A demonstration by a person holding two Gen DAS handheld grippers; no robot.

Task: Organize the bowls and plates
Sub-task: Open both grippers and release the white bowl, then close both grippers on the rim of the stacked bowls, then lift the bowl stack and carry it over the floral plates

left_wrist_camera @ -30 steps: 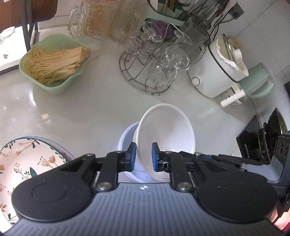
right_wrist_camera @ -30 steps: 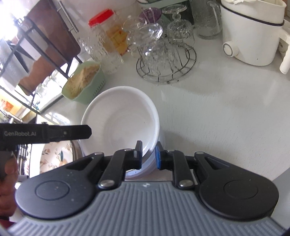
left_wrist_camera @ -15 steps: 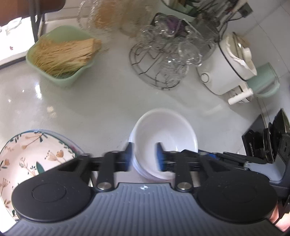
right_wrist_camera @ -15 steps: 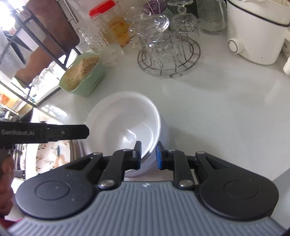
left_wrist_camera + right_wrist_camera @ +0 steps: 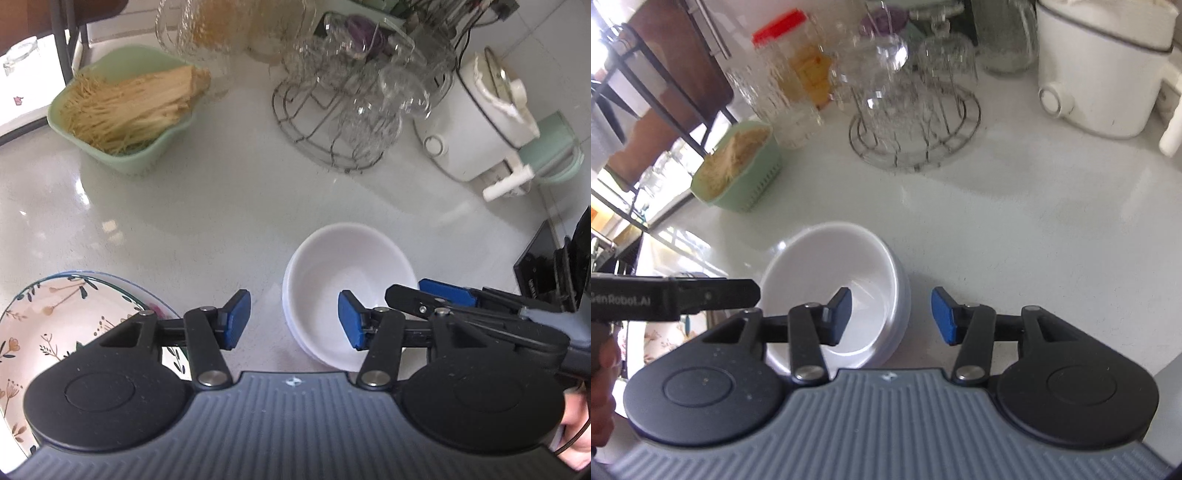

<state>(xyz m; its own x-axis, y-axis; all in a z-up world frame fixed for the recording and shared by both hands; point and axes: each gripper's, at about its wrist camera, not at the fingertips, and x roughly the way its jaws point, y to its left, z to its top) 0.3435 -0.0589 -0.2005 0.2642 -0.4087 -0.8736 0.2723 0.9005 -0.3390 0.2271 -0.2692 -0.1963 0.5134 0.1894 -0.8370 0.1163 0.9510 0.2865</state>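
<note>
The floral plate [image 5: 55,332] is cut off at the frame edge. White bowls [image 5: 347,291] sit nested, mouths up, on the desk [image 5: 240,206] — both hand-held grippers, left [image 5: 293,321] and right [image 5: 892,317], are opening, pads clear of the rim.

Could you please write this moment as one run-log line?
stage: release | white bowl: nested on the white stack | left claw: opening, pads off rim | right claw: opening, pads off rim | floral plate: beside stack

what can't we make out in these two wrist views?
- Floral plate, left wrist view: cut off by the frame edge and the left gripper body.
- Stacked white bowls, both views: the count; the top bowl covers the rest.
- Glasses on the wire rack: blurred.
</note>
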